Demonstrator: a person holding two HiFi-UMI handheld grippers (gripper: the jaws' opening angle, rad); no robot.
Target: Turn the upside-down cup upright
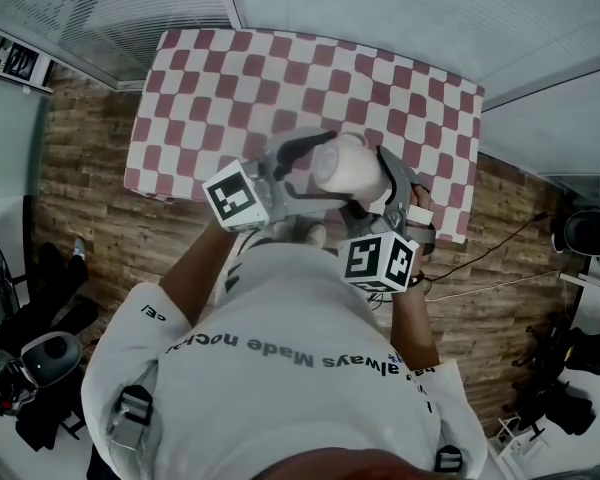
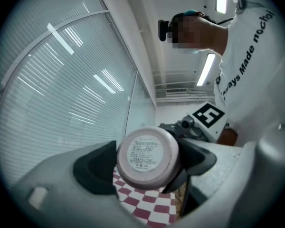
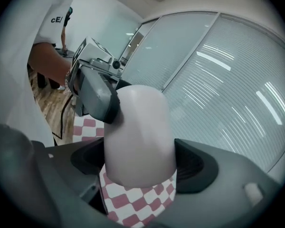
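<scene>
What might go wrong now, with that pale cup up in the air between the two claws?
1. The cup hangs above the checkered table, seemingly clamped by both the left claw and the right claw. If one lets go before the other grips firmly, it may drop.
2. Its side looks smooth and rounded, so it might slip while being turned.
3. Both claws crowd the one cup and may knock each other.

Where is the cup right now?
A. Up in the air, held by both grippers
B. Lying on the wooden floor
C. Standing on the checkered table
A: the cup sits between the jaws of the left gripper and the right gripper, lifted above the checkered table.
</scene>
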